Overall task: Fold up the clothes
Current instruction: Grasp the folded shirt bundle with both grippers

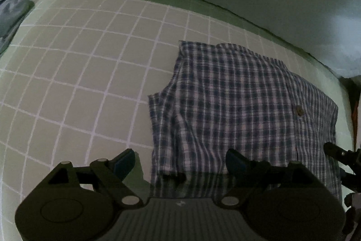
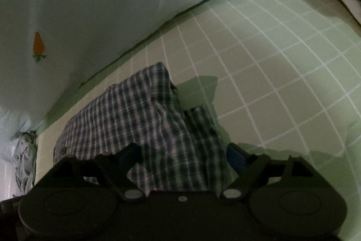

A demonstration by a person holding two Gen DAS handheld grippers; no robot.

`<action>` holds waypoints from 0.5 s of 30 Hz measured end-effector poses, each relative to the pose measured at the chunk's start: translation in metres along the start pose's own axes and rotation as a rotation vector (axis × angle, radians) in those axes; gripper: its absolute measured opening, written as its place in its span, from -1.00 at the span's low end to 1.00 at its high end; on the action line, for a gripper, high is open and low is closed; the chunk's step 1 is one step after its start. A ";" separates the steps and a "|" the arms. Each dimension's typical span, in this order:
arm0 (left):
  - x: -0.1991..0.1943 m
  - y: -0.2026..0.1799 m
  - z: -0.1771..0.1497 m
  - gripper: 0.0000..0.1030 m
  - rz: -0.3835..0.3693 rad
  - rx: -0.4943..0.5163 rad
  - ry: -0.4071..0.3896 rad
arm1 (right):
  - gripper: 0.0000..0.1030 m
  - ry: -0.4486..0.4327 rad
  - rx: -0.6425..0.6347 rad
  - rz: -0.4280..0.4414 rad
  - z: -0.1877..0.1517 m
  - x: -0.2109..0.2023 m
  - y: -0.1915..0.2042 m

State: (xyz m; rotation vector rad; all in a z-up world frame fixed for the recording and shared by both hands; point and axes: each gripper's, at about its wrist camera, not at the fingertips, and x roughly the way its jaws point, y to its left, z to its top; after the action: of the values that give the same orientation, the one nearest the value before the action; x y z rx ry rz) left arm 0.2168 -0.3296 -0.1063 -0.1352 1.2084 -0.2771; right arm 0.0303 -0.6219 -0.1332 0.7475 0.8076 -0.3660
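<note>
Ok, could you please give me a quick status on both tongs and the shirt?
Left tongs open, over plaid shirt near edge. Right tongs open, above same shirt. Shirt partly folded on grid sheet. Nothing in the way.

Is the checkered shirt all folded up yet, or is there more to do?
Partly done. The plaid shirt already lies as a neat block on the green grid sheet, its edges tucked in and no sleeve sticking out. Both the left gripper and the right gripper are open above its near edge, holding nothing. Probably one more fold is left. A crumpled garment waits at the sheet's corner.
</note>
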 end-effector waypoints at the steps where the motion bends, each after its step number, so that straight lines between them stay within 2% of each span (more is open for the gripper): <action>1: 0.001 -0.001 0.002 0.73 -0.003 0.001 -0.001 | 0.68 -0.002 -0.004 0.000 0.000 0.001 0.002; 4: 0.002 -0.003 0.004 0.73 -0.015 0.008 -0.015 | 0.71 0.003 -0.014 0.009 -0.001 0.007 0.010; 7: 0.006 -0.007 0.005 0.73 -0.038 0.009 -0.034 | 0.78 0.030 -0.021 0.060 -0.005 0.014 0.022; 9: 0.009 -0.009 0.005 0.70 -0.074 -0.005 -0.049 | 0.89 0.048 -0.026 0.093 -0.008 0.019 0.030; 11: 0.009 -0.012 0.002 0.69 -0.121 -0.032 -0.057 | 0.92 0.066 -0.031 0.127 -0.010 0.023 0.038; 13: 0.012 -0.016 0.002 0.56 -0.174 -0.060 -0.061 | 0.90 0.084 -0.036 0.160 -0.013 0.028 0.046; 15: 0.014 -0.020 0.000 0.20 -0.201 -0.078 -0.060 | 0.67 0.102 -0.041 0.194 -0.016 0.033 0.054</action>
State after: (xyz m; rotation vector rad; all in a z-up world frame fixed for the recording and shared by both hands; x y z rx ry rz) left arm 0.2184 -0.3533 -0.1143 -0.3316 1.1482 -0.3984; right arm 0.0736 -0.5740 -0.1405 0.8032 0.8277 -0.1379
